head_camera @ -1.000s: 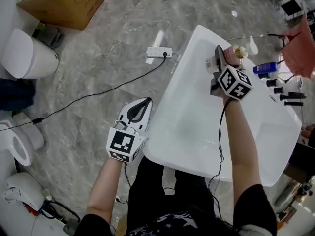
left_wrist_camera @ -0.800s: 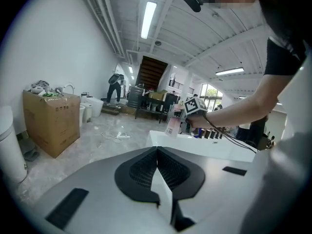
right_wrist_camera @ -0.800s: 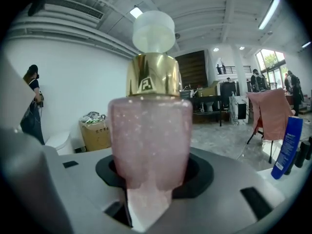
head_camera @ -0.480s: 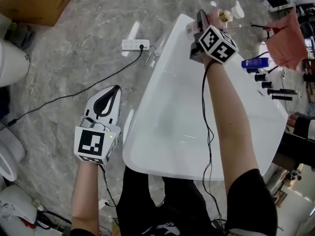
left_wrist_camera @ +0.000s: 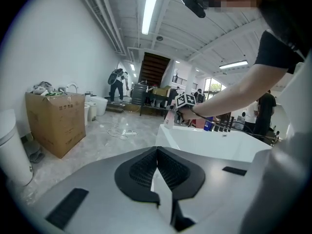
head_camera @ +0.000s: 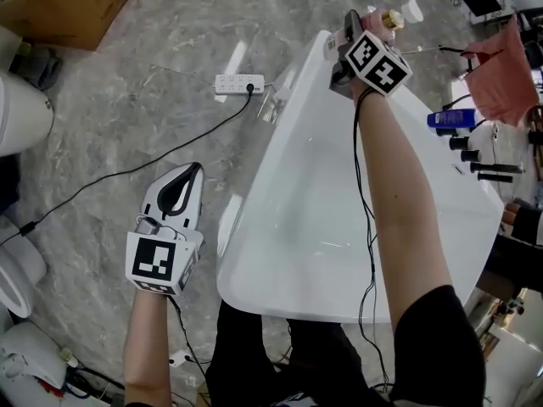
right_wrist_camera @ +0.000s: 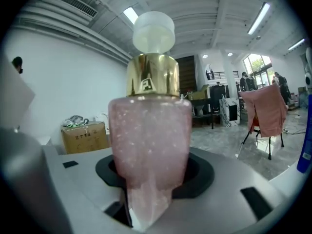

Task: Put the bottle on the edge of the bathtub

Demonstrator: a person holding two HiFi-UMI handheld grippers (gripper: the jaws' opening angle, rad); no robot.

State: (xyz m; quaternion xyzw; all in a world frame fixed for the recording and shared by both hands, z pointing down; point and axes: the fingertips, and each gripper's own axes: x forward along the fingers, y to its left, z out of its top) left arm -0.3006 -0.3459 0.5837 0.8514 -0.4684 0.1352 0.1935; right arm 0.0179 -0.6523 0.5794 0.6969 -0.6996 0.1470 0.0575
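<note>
In the head view, we see the left hand-held gripper (head_camera: 190, 178) over the grey marble floor (head_camera: 127, 125), just beside the near left side of the white bathtub (head_camera: 322, 210) and apart from it. The right hand-held gripper (head_camera: 356, 22) reaches out at the tub's far corner. It holds the pink bottle (head_camera: 389, 19) there, upright, at the edge. We cannot tell from here whether the bottle's base touches the rim. A blue bottle (head_camera: 450, 119) and a row of black bottles (head_camera: 488, 170) lie along the tub's right-hand edge, near a pink cloth (head_camera: 501, 70). On the floor to the left of the tub lie a white power strip (head_camera: 237, 82) with its black cable and, well apart, a cardboard box (head_camera: 72, 2).

In the left gripper view, we find the jaws together, their black pads meeting at the tips, with nothing between them. Beyond them stands the tub, with the other arm stretched above it.

In the right gripper view, the jaws are clamped on the lower body of the bottle. It stands upright between them: a glittery pink body, a gold collar and a frosted white cap. The pink cloth hangs over a chair at the right.
</note>
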